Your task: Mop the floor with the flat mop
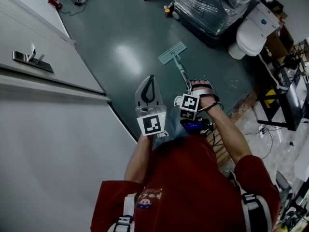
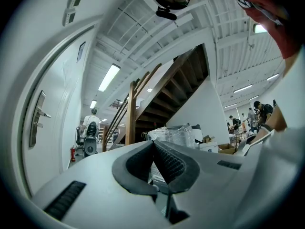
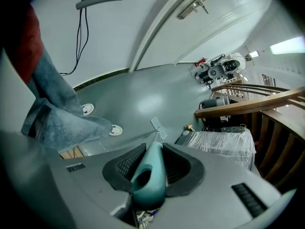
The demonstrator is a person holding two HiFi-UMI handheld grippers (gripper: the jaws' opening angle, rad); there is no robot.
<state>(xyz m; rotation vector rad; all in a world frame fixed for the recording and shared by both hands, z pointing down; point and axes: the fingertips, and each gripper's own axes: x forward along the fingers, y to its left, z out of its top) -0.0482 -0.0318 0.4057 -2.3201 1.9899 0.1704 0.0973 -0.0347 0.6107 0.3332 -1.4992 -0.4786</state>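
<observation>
Flat mop [image 1: 172,52] stands with its pale teal head down on the floor [image 1: 120,37], a little ahead of the person and near a plastic-wrapped pallet [image 1: 212,4]. Its thin pole slants back up to the right gripper [image 1: 195,87]. In the right gripper view the right gripper [image 3: 153,151] is clamped on the mop's teal grip [image 3: 148,173], both pads pressed to its sides, and the head [image 3: 158,128] shows small beyond the tips. The left gripper [image 1: 151,81] hangs beside it, apart from the mop. In its own view the left gripper [image 2: 153,149] has its tips pressed together with nothing between them.

The floor is smooth grey-green and glossy, with a soft patch of reflected light left of the mop head. A white door [image 1: 58,129] with a metal lever handle [image 1: 31,59] fills the left side. A white toilet [image 1: 251,33] sits just right of the pallet, and a wooden staircase [image 2: 157,94] rises behind.

The pole's upper end is hidden behind the right gripper in the head view, and the pallet is cut off by the top edge. The person's red shirt [image 1: 193,178] covers the floor underfoot. Whether the floor is wet cannot be told.
</observation>
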